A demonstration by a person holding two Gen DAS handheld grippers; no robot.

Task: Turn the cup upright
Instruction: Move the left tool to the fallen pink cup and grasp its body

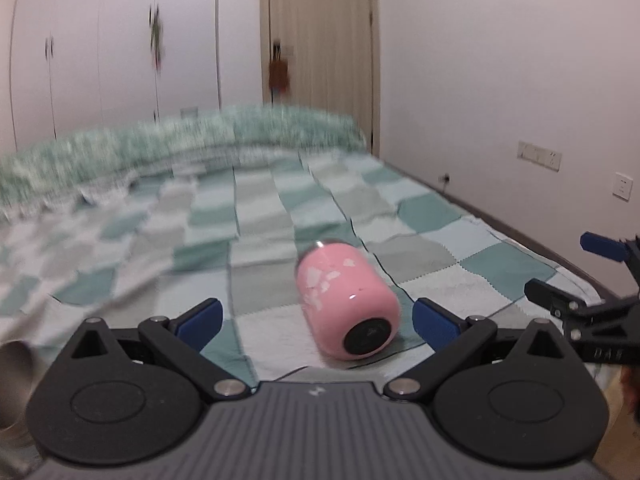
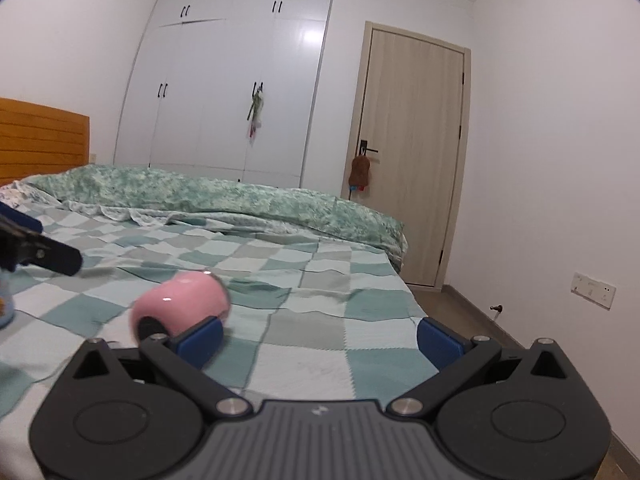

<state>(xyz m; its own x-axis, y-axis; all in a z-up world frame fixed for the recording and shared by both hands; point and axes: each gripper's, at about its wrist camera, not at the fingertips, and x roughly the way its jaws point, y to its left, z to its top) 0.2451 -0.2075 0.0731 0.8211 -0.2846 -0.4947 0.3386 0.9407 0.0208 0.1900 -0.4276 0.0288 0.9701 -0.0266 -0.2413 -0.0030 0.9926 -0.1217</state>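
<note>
The pink cup [image 1: 347, 303] lies on its side on the bed [image 1: 260, 216], on a sheet of green and white squares. In the left wrist view its dark round bottom faces the camera and its shiny rim points away, toward 12 o'clock. White marks show on its pink side.

The left gripper [image 1: 318, 320] has its fingers spread wide — they grip nothing. The cup sits between the two blue pads [image 1: 200, 317], a bit nearer the one at 3 o'clock, and I see no touching. This view is blurry on its far side.

The right gripper [image 2: 320, 336] also has its fingers spread wide, with nothing in them. From its camera the cup [image 2: 182, 306] is off at 9 o'clock, just behind the near blue pad [image 2: 200, 338], so part of the cup is hidden. In the left wrist view this gripper [image 1: 596, 276] pokes in at 3 o'clock, well apart from the cup.

A rumpled green blanket [image 2: 224, 196] lies across the far end of the bed. Behind it stand a white wardrobe [image 2: 232, 80] and a wood door [image 2: 412, 152] — something brown hangs from its handle.
</note>
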